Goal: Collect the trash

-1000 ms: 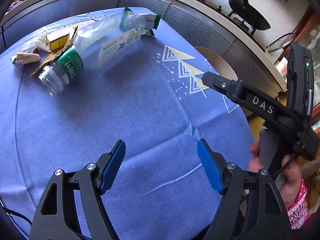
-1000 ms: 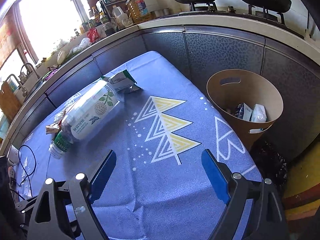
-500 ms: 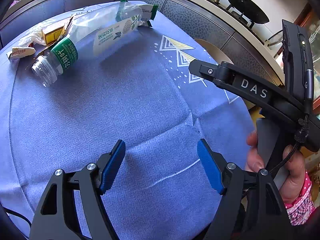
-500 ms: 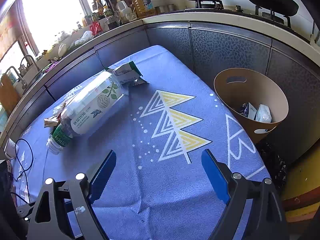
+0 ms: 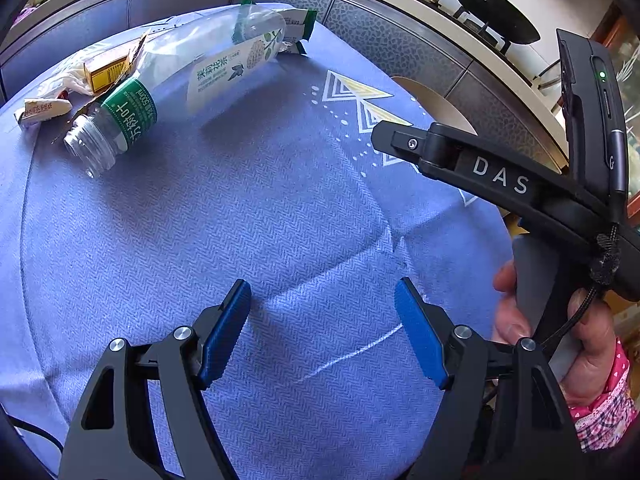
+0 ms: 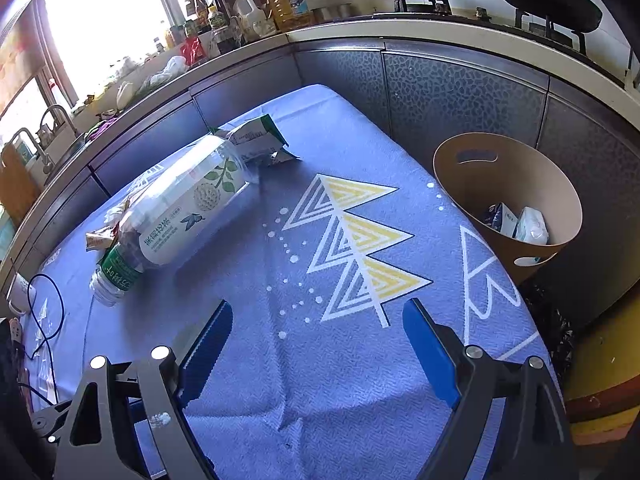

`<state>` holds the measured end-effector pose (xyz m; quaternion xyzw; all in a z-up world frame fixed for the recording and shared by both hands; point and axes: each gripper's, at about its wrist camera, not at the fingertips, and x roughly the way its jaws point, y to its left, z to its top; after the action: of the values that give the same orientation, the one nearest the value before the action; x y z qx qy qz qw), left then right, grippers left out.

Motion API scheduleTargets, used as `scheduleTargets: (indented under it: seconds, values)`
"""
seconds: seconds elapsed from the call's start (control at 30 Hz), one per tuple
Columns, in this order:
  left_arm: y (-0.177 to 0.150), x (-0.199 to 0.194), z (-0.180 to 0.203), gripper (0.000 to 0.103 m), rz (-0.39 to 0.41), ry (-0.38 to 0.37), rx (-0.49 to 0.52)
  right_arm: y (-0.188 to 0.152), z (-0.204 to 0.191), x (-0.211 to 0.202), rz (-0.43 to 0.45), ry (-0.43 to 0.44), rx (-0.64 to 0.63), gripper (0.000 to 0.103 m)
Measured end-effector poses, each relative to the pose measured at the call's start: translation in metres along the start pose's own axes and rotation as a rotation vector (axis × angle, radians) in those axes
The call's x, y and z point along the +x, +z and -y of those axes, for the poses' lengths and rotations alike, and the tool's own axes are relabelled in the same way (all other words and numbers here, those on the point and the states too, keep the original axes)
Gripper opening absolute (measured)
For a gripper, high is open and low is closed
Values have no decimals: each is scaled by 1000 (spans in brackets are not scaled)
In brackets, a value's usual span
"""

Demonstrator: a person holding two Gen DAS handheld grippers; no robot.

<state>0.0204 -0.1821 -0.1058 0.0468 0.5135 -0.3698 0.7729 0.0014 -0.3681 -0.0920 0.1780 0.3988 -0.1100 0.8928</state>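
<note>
- Left tool [image 5: 322,330] hangs above the blue-clothed tabletop [image 5: 280,220], blue pads spread wide, nothing between them.
- Right tool [image 6: 316,354] is likewise wide and empty; in the left view a hand [image 5: 560,332] grips its handle.
- Ahead and left of both tools, an uncapped clear plastic bottle [image 6: 180,212] lies on its side.
- Wrappers [image 5: 44,106] and a small yellow box [image 5: 106,70] lie just beyond the bottle's neck.
- A green-and-white packet [image 6: 256,140] touches the bottle's base.
- Ahead-right of the right tool, a tan bin [image 6: 472,184] off the tabletop's edge holds a few packets.
</note>
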Motion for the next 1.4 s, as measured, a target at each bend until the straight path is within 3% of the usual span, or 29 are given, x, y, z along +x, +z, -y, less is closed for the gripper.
scheduleTargets:
  seconds: [0.6,0.97,1.13,1.23,1.4]
  values:
    - [2,-3,-12,73,12,8,-11,2,-8,9,-16,8,-18,87]
    - [39,-51,-86,80,234,156,-104,11,-16,19,-18,32,-15,87]
    - [56,-64,-124,79,279,143,-194,29,-20,21,-11,127,21,87]
    - [66,-71,-136,79,315,129,-200,41,-24,29,-23,199,63,87]
    - [73,-49,-130,79,233,68,-182,66,-34,47,-15,256,102,86]
